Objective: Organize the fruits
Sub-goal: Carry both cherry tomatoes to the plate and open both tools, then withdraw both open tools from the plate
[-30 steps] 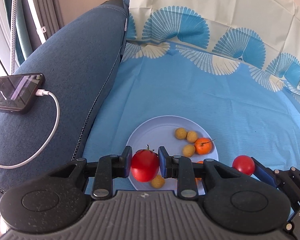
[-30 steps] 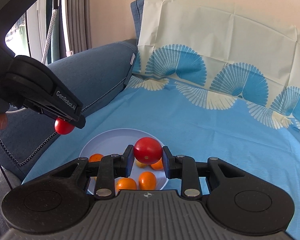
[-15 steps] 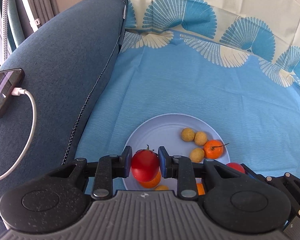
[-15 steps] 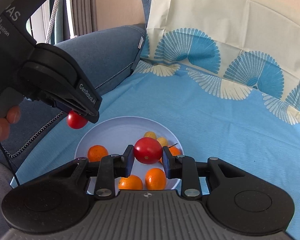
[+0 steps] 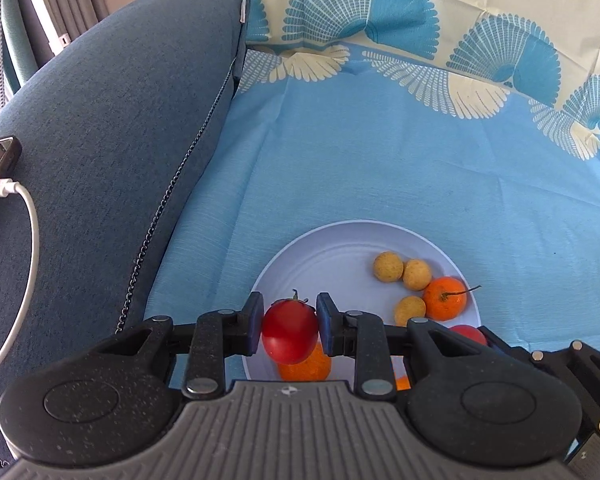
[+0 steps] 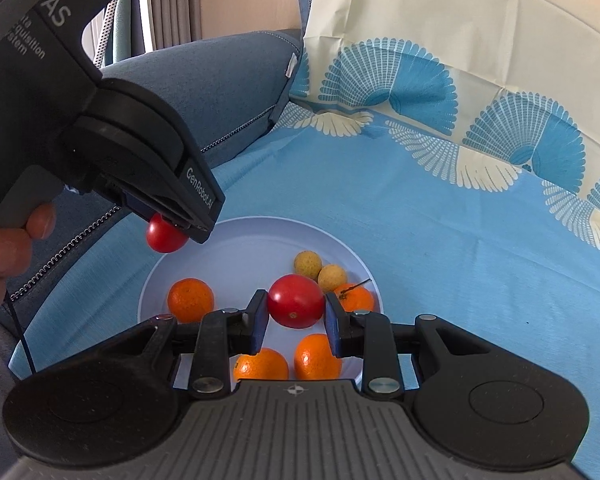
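Red round tomato with stem (image 5: 290, 334): pinched by left gripper (image 5: 290, 330) above pale blue round plate (image 5: 312, 256). Second red tomato (image 6: 296, 301): clamped by right gripper (image 6: 296, 314), seemingly over same plate.

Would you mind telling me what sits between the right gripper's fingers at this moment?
A red tomato sits between the right gripper's fingers, held above the plate of oranges; the right wrist view shows it plainly.

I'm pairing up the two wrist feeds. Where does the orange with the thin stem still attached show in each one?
Left wrist view: the stemmed orange lies at the plate's right edge, right of centre in the picture.
Right wrist view: the stemmed orange peeks out just right of the right gripper, near centre.
Shared landmark: the two yellowish fruits beside it.
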`<state>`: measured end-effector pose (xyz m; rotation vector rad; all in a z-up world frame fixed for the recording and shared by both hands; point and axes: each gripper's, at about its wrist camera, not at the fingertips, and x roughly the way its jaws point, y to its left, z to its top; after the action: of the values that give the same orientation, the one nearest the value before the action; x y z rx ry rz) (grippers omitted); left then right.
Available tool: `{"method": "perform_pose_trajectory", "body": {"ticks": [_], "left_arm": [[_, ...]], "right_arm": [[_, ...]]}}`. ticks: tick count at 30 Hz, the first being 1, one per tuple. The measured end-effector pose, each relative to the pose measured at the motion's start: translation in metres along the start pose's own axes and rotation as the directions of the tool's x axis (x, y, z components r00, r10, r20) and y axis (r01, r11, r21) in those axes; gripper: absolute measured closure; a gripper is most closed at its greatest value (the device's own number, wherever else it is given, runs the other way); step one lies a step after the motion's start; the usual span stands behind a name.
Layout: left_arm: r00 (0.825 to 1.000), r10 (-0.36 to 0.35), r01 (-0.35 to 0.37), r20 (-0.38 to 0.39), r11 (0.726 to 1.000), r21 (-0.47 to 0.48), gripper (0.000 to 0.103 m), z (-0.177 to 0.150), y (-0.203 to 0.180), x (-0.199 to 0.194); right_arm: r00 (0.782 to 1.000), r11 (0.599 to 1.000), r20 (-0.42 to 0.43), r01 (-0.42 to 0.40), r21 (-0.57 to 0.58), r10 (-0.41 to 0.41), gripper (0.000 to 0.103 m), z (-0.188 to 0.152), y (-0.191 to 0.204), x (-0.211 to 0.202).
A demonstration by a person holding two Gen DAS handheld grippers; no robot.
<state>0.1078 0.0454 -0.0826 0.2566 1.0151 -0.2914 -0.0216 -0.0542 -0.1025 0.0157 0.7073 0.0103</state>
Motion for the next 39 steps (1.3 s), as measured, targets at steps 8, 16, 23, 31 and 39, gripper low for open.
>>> {"method": "perform_pose_trajectory", "body": {"ticks": [8, 16, 23, 31, 39], "left_arm": [[0.998, -0.001, 0.002, 0.061, 1.0, -0.013, 0.0, -0.007, 0.013, -0.031], [0.998, 0.056, -0.056, 0.03, 0.998, 0.012, 0.0, -0.06, 0.019, -0.078], [0.998, 0.049, -0.048, 0.047, 0.998, -0.035, 0.0, -0.089, 0.025, -0.117], [0.994, 0.049, -0.049, 0.101, 0.999, -0.01, 0.0, -0.112, 0.017, -0.155], [0.99, 0.05, -0.048, 0.13, 0.999, -0.019, 0.0, -0.132, 0.011, -0.179]], "right_arm": [[1.0, 1.0, 0.002, 0.001, 0.012, -0.001, 0.031, 0.001, -0.002, -0.012], [0.998, 0.993, -0.023, 0.06, 0.1, -0.058, 0.004, -0.023, -0.009, -0.072], [0.998, 0.989, -0.002, 0.068, 0.129, -0.068, 0.001, -0.032, 0.001, -0.115], [0.993, 0.988, 0.066, 0.088, 0.129, -0.097, 0.001, -0.036, 0.013, -0.157], [0.99, 0.986, 0.089, 0.097, 0.138, -0.11, 0.001, -0.046, 0.018, -0.184]]}}
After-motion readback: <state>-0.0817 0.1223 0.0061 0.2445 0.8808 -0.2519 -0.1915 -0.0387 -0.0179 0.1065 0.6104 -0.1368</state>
